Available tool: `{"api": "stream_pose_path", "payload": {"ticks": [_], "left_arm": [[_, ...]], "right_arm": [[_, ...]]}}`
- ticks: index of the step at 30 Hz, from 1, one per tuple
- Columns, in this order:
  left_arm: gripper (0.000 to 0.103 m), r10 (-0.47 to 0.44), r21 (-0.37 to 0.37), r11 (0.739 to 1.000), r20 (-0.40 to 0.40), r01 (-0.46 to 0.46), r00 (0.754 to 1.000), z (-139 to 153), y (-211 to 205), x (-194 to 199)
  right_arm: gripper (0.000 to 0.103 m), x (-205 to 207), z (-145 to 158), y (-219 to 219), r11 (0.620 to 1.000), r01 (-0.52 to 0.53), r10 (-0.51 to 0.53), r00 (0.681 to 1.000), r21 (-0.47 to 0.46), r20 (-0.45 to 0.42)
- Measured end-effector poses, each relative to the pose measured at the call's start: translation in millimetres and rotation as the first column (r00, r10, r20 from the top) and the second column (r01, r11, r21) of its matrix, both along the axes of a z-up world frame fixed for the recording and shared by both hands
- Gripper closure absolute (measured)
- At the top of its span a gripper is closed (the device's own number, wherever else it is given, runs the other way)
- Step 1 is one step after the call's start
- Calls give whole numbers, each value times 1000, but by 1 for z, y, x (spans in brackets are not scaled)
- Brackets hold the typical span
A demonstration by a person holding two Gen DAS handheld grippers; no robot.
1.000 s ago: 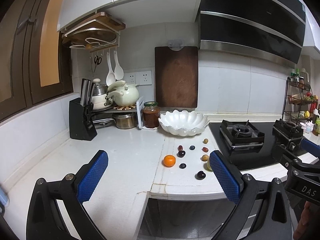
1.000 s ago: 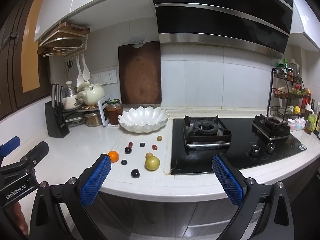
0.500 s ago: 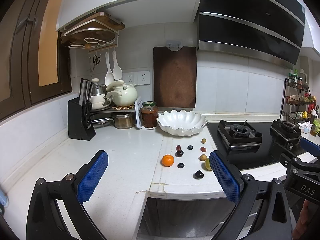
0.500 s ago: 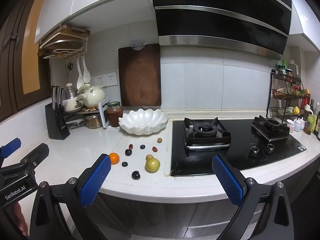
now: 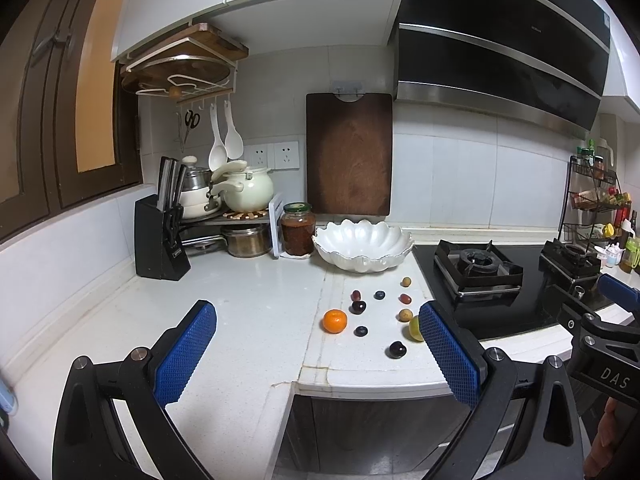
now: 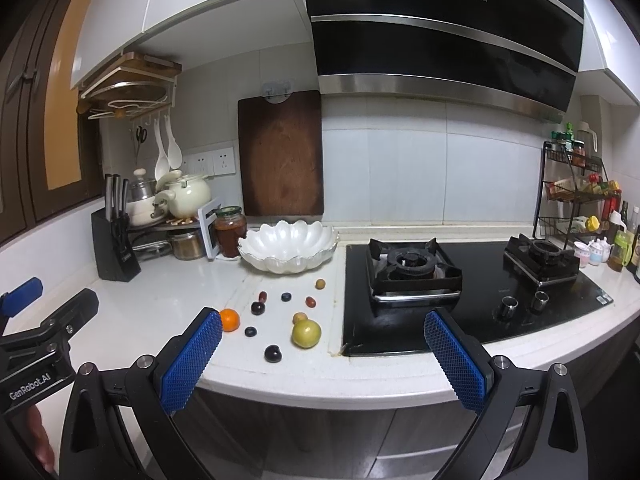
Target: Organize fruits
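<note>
Two grippers hover off the counter's front edge, each with its knobbly blue pads spread wide and gripping nothing: the left gripper [image 5: 318, 350] and the right gripper [image 6: 323, 356]. On the glossy white stone counter [image 6: 160, 304], from left to right, stand a matte black knife block [image 6: 115, 246], a glass jar [image 6: 231, 231] of reddish paste and a scalloped pearly white bowl [image 6: 289, 246]. In front of the bowl ten fruits lie loose: one dimpled orange tangerine [image 6: 229, 319], six small dark round ones, two small tan ones and one smooth yellow-green fruit [image 6: 306, 333] nearest the black glass hob [image 6: 472, 300]
</note>
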State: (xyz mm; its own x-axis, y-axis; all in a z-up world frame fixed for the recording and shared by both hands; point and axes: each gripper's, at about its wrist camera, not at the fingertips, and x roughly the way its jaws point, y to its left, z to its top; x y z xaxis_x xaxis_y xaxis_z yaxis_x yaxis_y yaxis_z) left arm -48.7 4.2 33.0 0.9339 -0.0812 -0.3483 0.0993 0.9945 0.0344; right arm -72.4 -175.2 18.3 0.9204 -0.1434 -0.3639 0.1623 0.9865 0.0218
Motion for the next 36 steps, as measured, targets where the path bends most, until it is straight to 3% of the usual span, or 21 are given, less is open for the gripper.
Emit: {"api": "stream_pose_path", "payload": {"ticks": [23,36], "left_arm": [[0,-2,6,1000,-41,2,999,-6,-8,10],[1,17,2,1000,-114,-17,993,-27,-10,47]], "right_arm": [[1,8,-8,-7,1000,-7,8,999,7,-39],[1,46,-28,-12,999,-29,31,994,22,-102]]}}
